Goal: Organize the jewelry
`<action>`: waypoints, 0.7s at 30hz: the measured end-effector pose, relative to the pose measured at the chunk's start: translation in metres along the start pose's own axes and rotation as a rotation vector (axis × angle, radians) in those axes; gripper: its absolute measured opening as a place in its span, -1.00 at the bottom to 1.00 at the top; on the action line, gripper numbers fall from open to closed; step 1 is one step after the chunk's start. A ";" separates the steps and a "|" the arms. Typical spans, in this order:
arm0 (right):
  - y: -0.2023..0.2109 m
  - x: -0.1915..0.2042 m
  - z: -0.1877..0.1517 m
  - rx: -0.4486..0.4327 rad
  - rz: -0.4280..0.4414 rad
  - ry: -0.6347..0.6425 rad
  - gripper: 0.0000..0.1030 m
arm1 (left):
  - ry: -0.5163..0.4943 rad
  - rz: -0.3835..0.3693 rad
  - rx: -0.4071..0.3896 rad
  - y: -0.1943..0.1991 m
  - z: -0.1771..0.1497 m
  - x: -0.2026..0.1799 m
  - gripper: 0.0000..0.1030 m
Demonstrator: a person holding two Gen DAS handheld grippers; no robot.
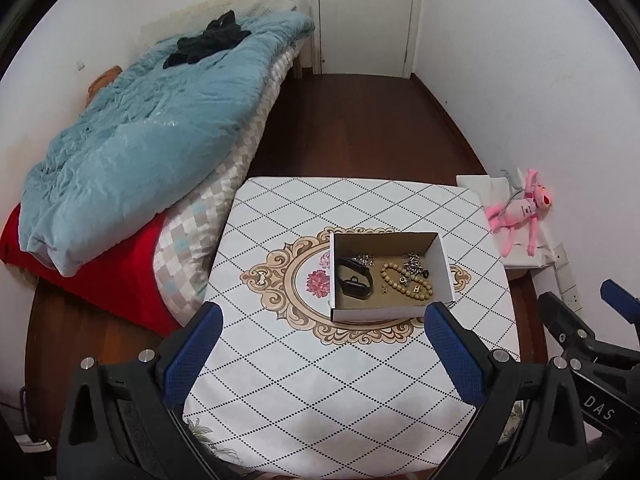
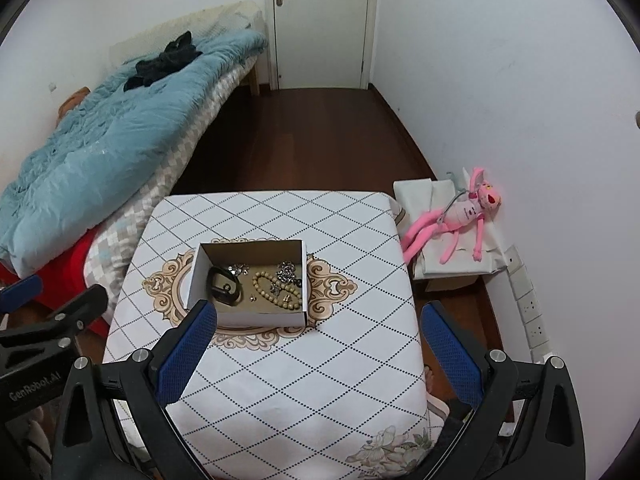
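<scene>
A white cardboard box (image 1: 376, 312) stands open in the middle of the small table (image 1: 304, 392). Inside lie a black watch band (image 1: 355, 280), a beige bead bracelet (image 1: 408, 285), silver chains (image 1: 414, 263) and small charms. The box shows in the right wrist view (image 2: 260, 318) with the band (image 2: 224, 285) and beads (image 2: 276, 290). My left gripper (image 1: 324, 312) is open and empty, held above the table's near half. My right gripper (image 2: 318, 314) is open and empty, to the right of the left one (image 2: 52, 312).
A bed with a blue quilt (image 1: 140, 148) and red blanket (image 1: 100, 276) lies left of the table. A pink plush toy (image 2: 460, 216) lies on a white box (image 2: 432, 256) at the right wall. Wall sockets (image 2: 528, 312) and a closed door (image 2: 320, 20) are beyond.
</scene>
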State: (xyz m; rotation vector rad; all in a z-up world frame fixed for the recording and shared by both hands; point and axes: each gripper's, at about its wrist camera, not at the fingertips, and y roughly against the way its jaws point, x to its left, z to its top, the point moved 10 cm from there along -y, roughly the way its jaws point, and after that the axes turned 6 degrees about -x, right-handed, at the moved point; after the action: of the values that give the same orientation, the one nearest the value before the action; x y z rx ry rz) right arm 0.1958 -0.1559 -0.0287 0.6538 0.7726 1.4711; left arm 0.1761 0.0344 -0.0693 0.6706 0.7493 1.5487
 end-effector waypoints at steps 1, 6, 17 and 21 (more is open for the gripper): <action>-0.003 0.000 0.000 0.006 0.001 0.000 1.00 | 0.000 0.001 0.006 -0.002 0.000 0.000 0.99; -0.015 0.002 0.001 0.029 -0.003 0.014 1.00 | 0.002 -0.005 0.033 -0.011 -0.002 0.002 0.99; -0.024 0.002 -0.001 0.053 -0.008 0.026 1.00 | -0.011 -0.017 0.059 -0.019 -0.007 -0.004 0.99; -0.025 0.001 -0.002 0.055 -0.009 0.029 1.00 | -0.014 -0.022 0.067 -0.022 -0.008 -0.006 1.00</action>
State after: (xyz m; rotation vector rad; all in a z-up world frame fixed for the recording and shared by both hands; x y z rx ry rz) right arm 0.2094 -0.1549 -0.0493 0.6710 0.8397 1.4581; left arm 0.1838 0.0289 -0.0914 0.7194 0.7982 1.5034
